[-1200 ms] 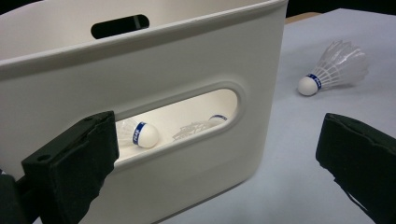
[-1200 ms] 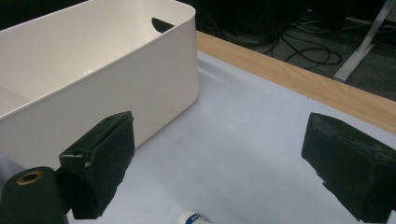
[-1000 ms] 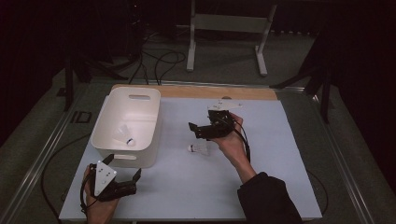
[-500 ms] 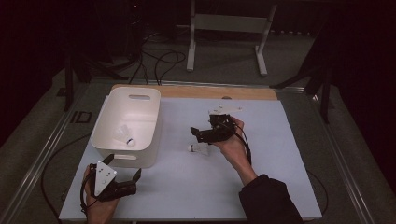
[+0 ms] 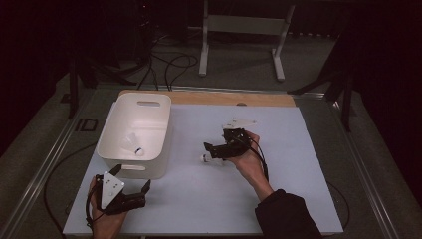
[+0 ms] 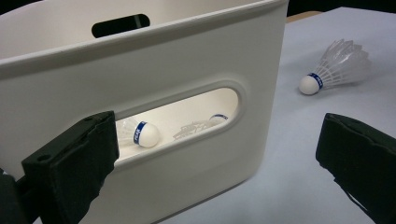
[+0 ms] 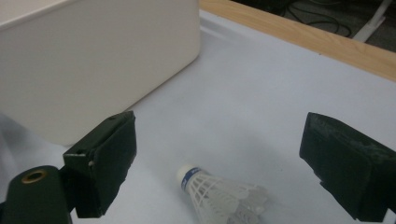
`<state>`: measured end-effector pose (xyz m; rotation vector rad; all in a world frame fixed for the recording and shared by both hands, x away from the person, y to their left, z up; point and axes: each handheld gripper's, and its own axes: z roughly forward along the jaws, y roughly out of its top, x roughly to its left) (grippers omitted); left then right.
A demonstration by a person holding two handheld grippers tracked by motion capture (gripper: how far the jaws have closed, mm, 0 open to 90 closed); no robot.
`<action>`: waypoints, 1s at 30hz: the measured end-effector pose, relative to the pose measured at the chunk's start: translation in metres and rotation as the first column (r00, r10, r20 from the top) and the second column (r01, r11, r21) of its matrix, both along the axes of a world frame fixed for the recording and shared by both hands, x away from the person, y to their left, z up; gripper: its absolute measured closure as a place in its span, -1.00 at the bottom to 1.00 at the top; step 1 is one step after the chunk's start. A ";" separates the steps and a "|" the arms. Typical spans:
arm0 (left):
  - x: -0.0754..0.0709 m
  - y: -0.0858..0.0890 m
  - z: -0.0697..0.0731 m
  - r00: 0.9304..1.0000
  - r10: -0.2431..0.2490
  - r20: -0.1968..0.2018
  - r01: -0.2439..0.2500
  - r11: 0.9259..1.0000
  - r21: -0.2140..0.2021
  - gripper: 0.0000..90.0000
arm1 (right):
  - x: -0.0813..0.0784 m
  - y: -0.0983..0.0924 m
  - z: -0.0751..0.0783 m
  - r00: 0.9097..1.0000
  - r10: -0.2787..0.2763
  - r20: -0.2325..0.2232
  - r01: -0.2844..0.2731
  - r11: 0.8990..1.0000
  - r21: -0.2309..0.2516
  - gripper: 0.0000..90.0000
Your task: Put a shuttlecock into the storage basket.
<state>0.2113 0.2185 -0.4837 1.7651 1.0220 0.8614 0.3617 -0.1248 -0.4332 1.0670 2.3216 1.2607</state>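
Now the right tool [image 5: 213, 149] has dropped lower than a second ago, its jaws apart over the loose shuttlecock [image 7: 219, 192] lying on the bench [image 5: 298, 169] beside the white bin [image 5: 149, 169]; the left tool [image 5: 130, 191] waits, also apart, so a grab looks imminent

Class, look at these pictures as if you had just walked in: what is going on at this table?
A person holds a two-jaw gripper in each hand. The right gripper hangs open over a white feathered shuttlecock with a blue band that lies on the pale table sheet, not yet gripped. The left gripper rests open near the white plastic bin with handle slots, which already has shuttlecocks inside.
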 end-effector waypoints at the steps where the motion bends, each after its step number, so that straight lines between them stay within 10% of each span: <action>1: 0.000 0.000 0.000 1.000 0.000 0.001 0.000 1.000 0.000 -1.00 | -0.001 0.000 -0.001 1.000 0.001 -0.003 -0.001 1.000 -0.001 -0.75; 30: 0.000 0.000 0.000 1.000 -0.001 -0.001 0.001 1.000 0.001 -1.00 | -0.015 0.001 -0.018 0.999 0.013 -0.050 -0.015 0.999 -0.040 -0.70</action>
